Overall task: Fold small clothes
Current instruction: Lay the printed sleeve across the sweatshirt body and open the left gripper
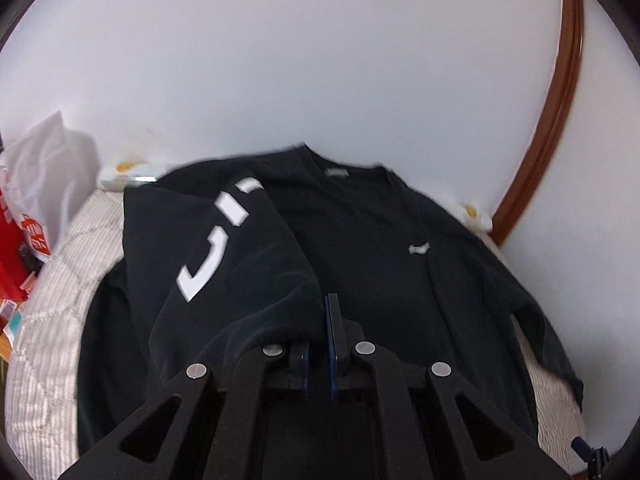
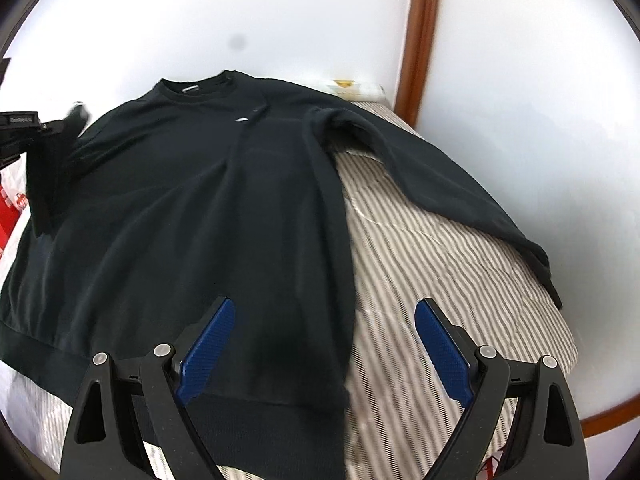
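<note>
A black long-sleeved sweatshirt point(image 2: 192, 216) lies face up on a striped bed cover point(image 2: 432, 264), collar at the far end. In the left wrist view my left gripper point(image 1: 326, 304) is shut on its left sleeve point(image 1: 224, 248), which has white lettering, and holds it lifted and folded over the sweatshirt's body point(image 1: 380, 248). My right gripper point(image 2: 322, 316) is open and empty, hovering above the sweatshirt's right hem edge. The right sleeve point(image 2: 440, 184) lies spread out across the cover. The left gripper also shows in the right wrist view point(image 2: 24, 128), at the far left.
A white wall stands close behind the bed, with a brown wooden frame point(image 2: 420, 36) on the right. A white plastic bag point(image 1: 44, 168) and red packaging point(image 1: 8, 256) sit off the bed's left side. A pale pillow edge point(image 2: 352, 88) lies at the head.
</note>
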Available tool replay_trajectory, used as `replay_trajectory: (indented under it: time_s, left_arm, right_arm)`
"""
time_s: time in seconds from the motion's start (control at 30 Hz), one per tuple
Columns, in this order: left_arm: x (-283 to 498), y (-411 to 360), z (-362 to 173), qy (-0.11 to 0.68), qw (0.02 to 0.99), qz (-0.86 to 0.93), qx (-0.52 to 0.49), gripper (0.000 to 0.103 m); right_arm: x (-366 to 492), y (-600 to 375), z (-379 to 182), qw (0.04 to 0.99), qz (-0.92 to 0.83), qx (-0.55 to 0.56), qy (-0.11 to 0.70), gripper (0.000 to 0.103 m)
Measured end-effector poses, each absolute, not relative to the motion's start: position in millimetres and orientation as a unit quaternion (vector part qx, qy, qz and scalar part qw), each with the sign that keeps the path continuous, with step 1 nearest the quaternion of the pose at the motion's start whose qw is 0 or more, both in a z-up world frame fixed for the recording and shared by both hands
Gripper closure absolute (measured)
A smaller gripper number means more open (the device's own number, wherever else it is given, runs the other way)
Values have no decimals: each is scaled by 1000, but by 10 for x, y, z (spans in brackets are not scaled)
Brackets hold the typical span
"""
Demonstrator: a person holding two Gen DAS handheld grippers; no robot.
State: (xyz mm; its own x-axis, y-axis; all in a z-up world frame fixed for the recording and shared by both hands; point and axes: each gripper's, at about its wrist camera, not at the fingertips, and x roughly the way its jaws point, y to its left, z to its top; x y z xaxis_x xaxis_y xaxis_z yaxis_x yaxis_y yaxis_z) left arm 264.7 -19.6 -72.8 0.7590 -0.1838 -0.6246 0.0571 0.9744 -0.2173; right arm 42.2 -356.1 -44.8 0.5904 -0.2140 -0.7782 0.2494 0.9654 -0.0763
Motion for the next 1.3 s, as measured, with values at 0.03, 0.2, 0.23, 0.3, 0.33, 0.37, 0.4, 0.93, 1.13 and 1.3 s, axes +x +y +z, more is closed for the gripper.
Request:
replay_trajectory:
  time_s: [0.03,0.2,0.23,0.3,0.33,0.37,0.4,0.93,1.13,1.3]
  left_arm:
    - [2657,-236,-757,348,931,-67,-91,96]
    - [2641,-300,-833,373,921,-65,-88,82]
    - [2603,-281,-829,375,921,-63,-88,74]
    - [2456,-208,-792,367,924,-64,-85,64]
    - [2404,-164,-775,363,926,-65,-83,54]
    - [2289,-95,-748,354,930,-62,-80,49]
    - [2247,-44,-731,350,932,-58,-80,43]
    - [1461,1318,-1474,421,898,67,-109,41]
    - [1365,1477,-1690,425,896,59,-113,41]
    - [1404,1395,-1739,418,902,53,-94,41]
  right_arm:
    - [405,-3600,-464,890,-133,23,436,12]
    - [397,-3692,-517,885,-138,29,443,12]
    - [402,-3689,-512,886,-138,27,442,12]
    - [419,-3649,-476,889,-134,21,436,12]
    - [438,-3615,-454,892,-129,18,432,12]
    - [460,-3573,-431,896,-124,12,427,12]
    - [500,-3519,-407,898,-120,5,424,12]
    - [1327,-2247,-177,915,19,-27,401,35]
    - [1664,-1730,-252,903,103,-3,417,35]
    - [2025,-1339,-383,890,153,6,429,35]
